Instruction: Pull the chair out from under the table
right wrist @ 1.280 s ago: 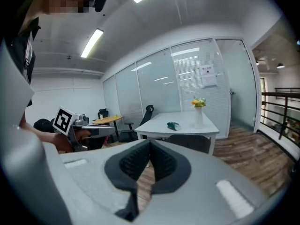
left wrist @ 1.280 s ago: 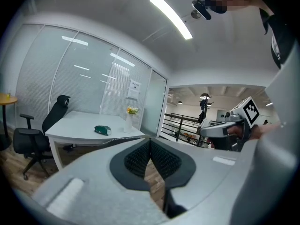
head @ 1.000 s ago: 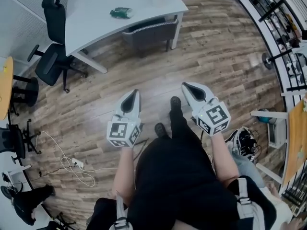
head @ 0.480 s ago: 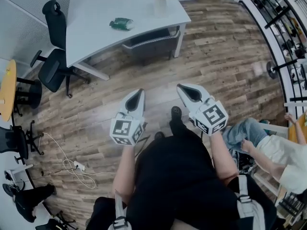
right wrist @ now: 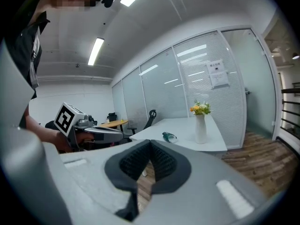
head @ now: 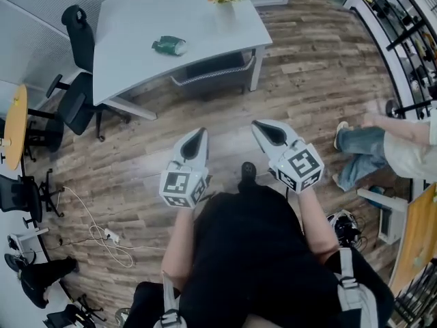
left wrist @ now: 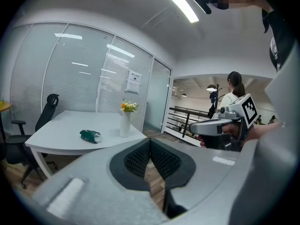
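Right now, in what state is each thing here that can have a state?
chair: pushed in under the table, not yet pulled out.
left gripper: jaws shut, empty.
right gripper: jaws shut, empty.
vase: upright on the table, flowers in it.
green packet: lying on the table.

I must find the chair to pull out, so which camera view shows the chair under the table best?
The head view: it shows the chair from above, tucked under the white table. Both gripper views show the tabletop, but the space beneath it is covered, so the chair is not seen there.
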A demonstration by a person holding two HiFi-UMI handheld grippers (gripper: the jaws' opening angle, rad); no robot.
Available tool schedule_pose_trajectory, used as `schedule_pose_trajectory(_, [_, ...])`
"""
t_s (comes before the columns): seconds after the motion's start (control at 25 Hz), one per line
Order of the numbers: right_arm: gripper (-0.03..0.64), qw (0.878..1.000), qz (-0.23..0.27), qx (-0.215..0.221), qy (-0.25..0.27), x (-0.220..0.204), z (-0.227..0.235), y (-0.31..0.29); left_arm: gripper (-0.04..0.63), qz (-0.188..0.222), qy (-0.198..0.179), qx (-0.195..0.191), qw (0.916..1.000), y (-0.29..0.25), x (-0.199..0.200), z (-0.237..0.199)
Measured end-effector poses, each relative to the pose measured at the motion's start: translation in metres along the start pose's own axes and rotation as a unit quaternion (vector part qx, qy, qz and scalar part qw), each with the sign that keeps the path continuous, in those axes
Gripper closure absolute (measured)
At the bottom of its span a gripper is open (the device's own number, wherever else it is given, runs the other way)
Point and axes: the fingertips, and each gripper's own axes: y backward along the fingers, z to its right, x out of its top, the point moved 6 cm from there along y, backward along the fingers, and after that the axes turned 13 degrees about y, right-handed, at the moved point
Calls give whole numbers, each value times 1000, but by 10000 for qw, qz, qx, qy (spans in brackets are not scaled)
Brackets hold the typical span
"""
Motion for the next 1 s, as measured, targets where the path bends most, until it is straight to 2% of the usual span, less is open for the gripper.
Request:
schedule_pose_trajectory(0.32, [614, 9998, -135, 157, 8, -18, 44, -1, 584, -118, 0, 153, 9998, -41, -2, 18])
schedule_pose_trajectory(0.44, [614, 9989, -366, 119, 252, -26, 47, -6, 584, -178, -70, 297, 9994, -44, -5, 18])
schedule_pose_trajectory(0.56, [614, 9967, -628, 191, 486, -38, 45, -18, 584, -309, -66, 397, 9987, -47, -12, 7])
schedule_pose_trajectory(0.72, [614, 9962, -688, 231, 487, -43, 46, -34, 584, -477, 29, 467, 9978, -53, -18, -11])
schedule_pose_trajectory(1.0, [614, 9932, -914, 115, 716, -35, 62, -71, 584, -507, 113, 304, 9982, -75, -9, -43])
